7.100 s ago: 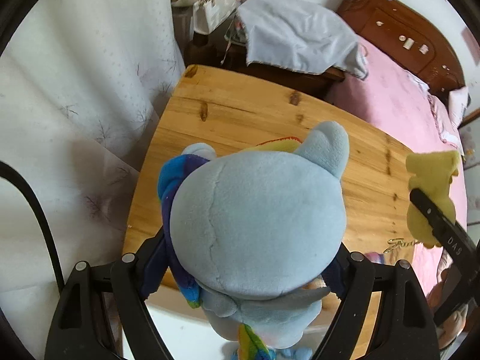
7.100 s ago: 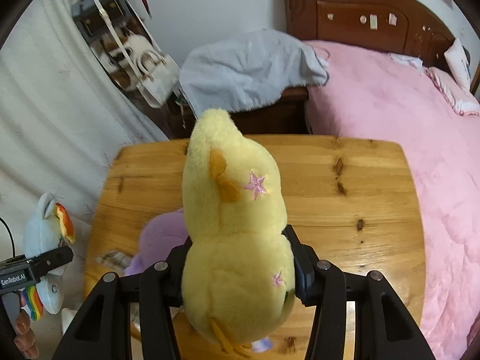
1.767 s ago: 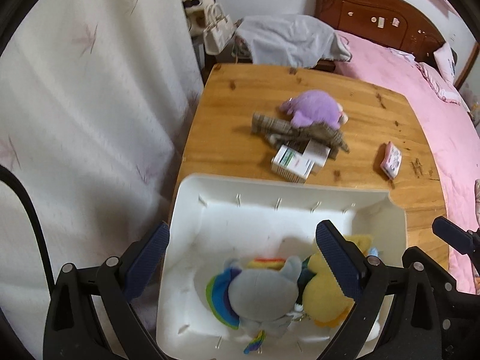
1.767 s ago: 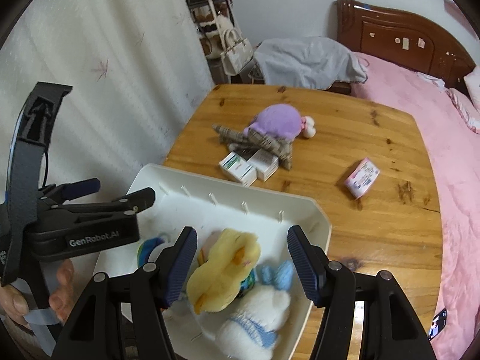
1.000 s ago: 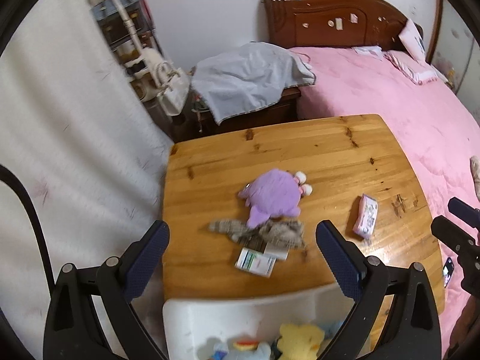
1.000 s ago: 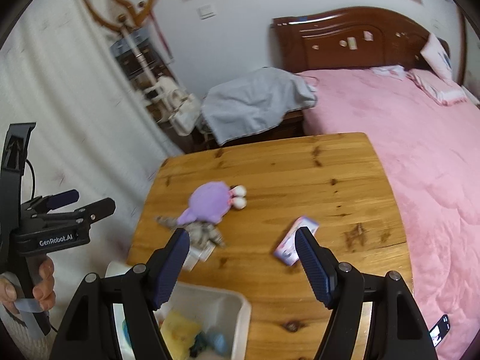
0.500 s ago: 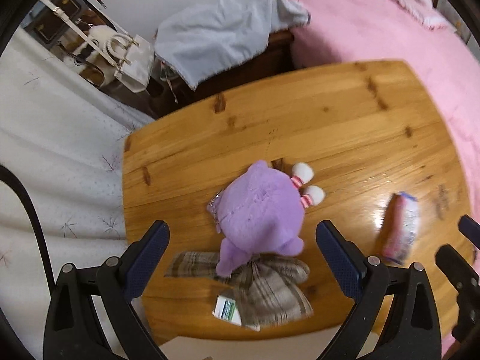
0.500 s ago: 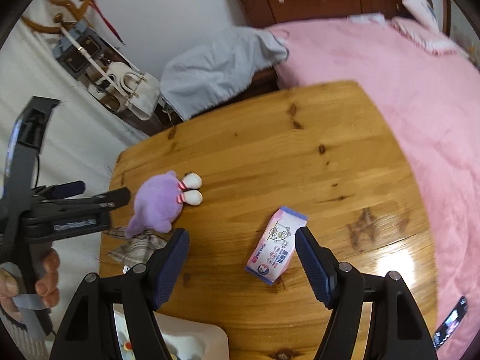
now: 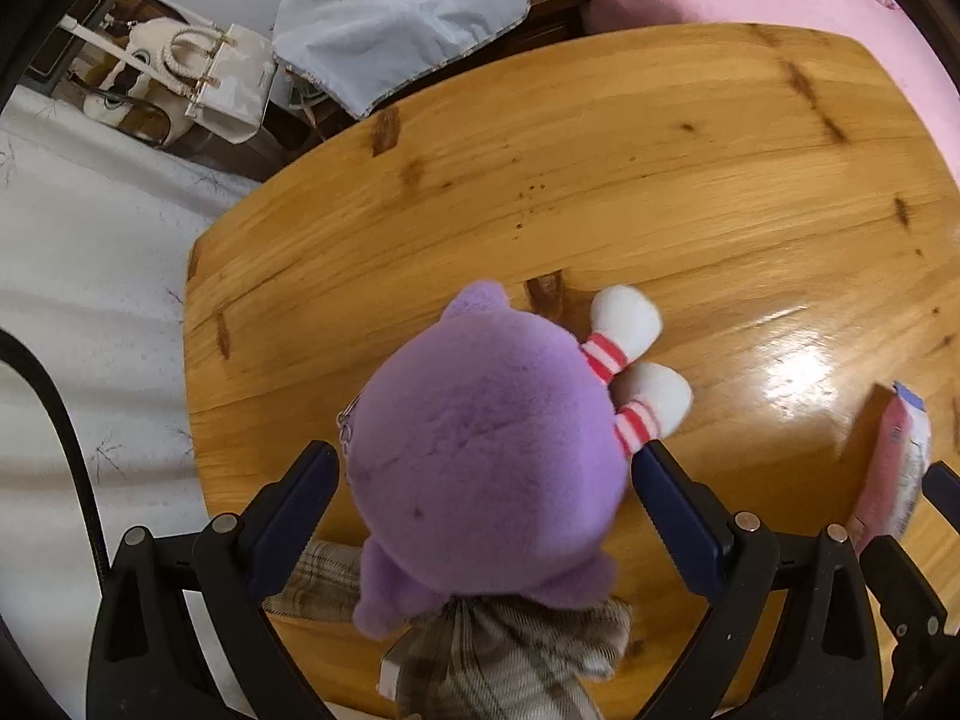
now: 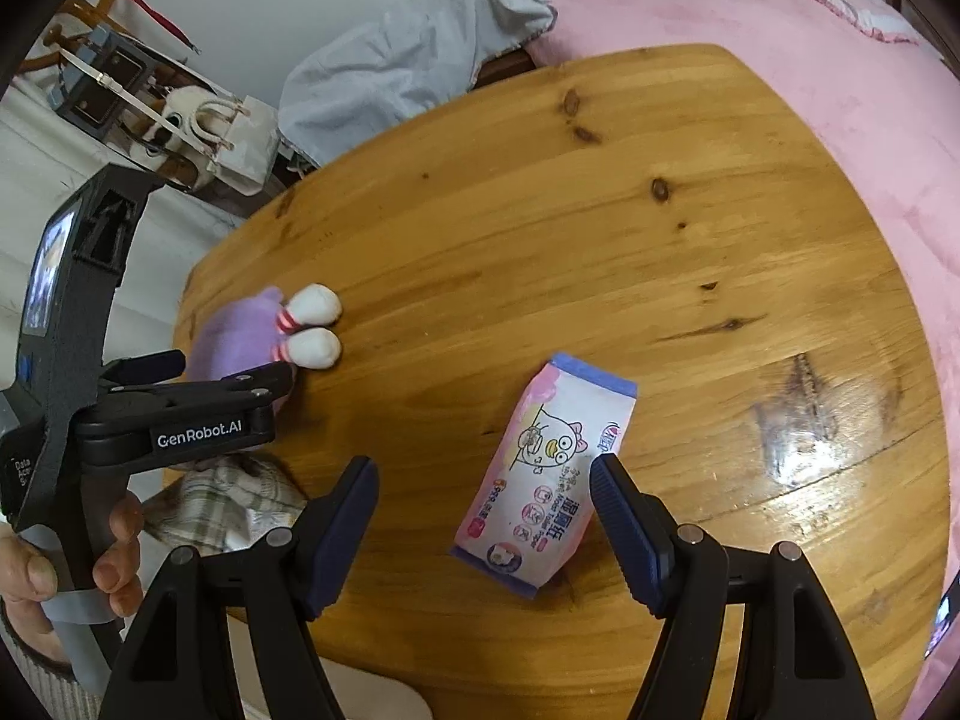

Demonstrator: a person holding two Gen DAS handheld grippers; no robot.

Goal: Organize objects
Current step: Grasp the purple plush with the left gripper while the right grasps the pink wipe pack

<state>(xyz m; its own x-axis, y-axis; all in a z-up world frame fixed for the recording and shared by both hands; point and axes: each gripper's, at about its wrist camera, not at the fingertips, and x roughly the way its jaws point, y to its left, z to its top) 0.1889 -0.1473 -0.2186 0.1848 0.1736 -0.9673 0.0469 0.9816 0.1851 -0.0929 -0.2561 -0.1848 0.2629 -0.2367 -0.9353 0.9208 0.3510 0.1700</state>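
A purple plush toy [image 9: 486, 450] with white feet lies on the wooden table [image 9: 660, 180], partly on a plaid cloth [image 9: 498, 654]. My left gripper [image 9: 486, 486] is open and straddles the plush, its pads [image 9: 300, 504] just off the fur on both sides. A pink and white tissue pack [image 10: 546, 474] lies flat on the table. My right gripper [image 10: 486, 504] is open around it, the pack nearer the right finger [image 10: 624, 516] and untouched. In the right wrist view the left gripper [image 10: 234, 375] shows over the plush [image 10: 240, 336], with a hand on its grip.
A pink bed [image 10: 810, 60] borders the table's right side. A grey cloth [image 9: 408, 6] covers a nightstand behind the table, beside a white handbag [image 9: 216, 72]. A white curtain [image 9: 78, 252] hangs on the left. A small box [image 9: 389, 669] peeks from under the plaid cloth.
Both grippers have sunk toward the table. The plush now sits between the left fingers and the tissue pack between the right fingers. Neither jaw has changed width.
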